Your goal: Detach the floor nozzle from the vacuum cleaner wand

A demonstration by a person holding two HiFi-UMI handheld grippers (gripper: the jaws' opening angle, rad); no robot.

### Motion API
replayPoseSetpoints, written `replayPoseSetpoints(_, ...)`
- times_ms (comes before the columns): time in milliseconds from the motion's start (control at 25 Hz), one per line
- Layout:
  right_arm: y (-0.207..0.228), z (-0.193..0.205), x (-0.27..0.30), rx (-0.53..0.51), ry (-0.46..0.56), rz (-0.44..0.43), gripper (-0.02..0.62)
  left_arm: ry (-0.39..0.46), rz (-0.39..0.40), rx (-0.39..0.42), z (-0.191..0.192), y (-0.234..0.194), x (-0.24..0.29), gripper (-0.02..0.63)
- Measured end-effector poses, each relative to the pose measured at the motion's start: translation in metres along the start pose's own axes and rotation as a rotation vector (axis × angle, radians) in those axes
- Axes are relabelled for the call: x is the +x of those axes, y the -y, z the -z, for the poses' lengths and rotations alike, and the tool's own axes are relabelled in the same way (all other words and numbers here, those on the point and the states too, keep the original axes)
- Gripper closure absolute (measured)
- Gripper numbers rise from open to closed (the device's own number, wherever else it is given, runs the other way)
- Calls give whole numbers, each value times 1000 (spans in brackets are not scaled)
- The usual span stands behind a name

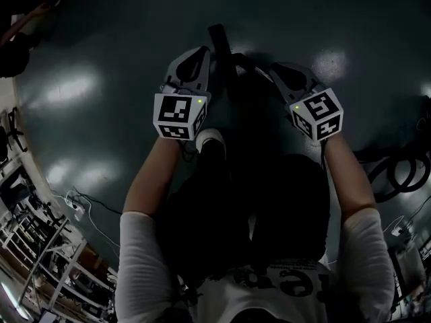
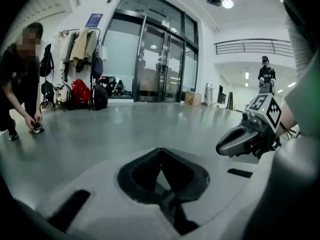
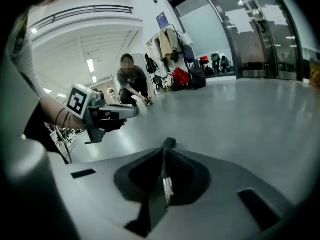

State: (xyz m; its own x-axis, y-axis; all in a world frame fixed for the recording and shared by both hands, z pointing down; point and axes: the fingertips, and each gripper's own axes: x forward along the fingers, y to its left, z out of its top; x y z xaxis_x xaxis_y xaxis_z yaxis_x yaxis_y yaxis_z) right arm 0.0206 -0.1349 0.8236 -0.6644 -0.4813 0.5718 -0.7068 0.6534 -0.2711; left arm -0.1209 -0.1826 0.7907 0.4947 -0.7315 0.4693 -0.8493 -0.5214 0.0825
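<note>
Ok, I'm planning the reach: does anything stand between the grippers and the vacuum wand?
Nothing visible does. The dark slender wand shows between the shut left gripper and shut right gripper, over grey floor; the nozzle is too dark to make out.

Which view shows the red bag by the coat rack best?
The left gripper view: the red bag stands under the hanging coats, largest and unobstructed. The right gripper view shows it smaller and farther off. The head view, aimed steeply down, leaves it out.
</note>
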Motion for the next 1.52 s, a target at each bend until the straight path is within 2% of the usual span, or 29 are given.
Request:
replayPoseSetpoints(120, 19, 53, 30, 0, -111, 67, 589, -107, 36, -95, 65, 5, 15, 601)
replayPoseSetpoints(240, 19, 99, 46, -51, -253, 56, 584, -192, 80, -169, 106, 16, 19, 557)
replayPoseSetpoints(320, 15, 119, 53, -71, -317, 31, 505, -214, 87, -173, 119, 20, 21, 557)
replayPoseSetpoints(400, 15, 134, 61, -80, -360, 16, 452, -223, 89, -165, 127, 18, 24, 557)
replayPoseSetpoints(600, 14, 155, 83, -87, -442, -33, 443, -254, 88, -171, 143, 17, 29, 557)
replayPoseSetpoints(720, 15, 160, 95, -163, -473, -33, 443, -270, 95, -173, 149, 21, 29, 557)
replayPoseSetpoints(840, 17, 159, 97, -267, -472, 11, 445, -278, 105, -177, 151, 25, 29, 557)
replayPoseSetpoints(960, 18, 158, 101, -281, -463, 17, 445, -289, 113, -195, 159, 25, 30, 530)
replayPoseSetpoints(1120, 13, 154, 99, -270, -447, -9, 460, -316, 159, -210, 170, 39, 31, 368)
replayPoseSetpoints(1240, 6, 136, 84, -273, -405, -20, 460, -317, 208, -201, 168, 50, 33, 255)
replayPoseSetpoints(1360, -3, 107, 59, -288, -337, -24, 460, -285, 253, -238, 155, 61, 34, 224)
replayPoseSetpoints(1520, -23, 65, 27, -313, -260, -29, 460, -210, 407, -327, 106, 87, 28, 213)
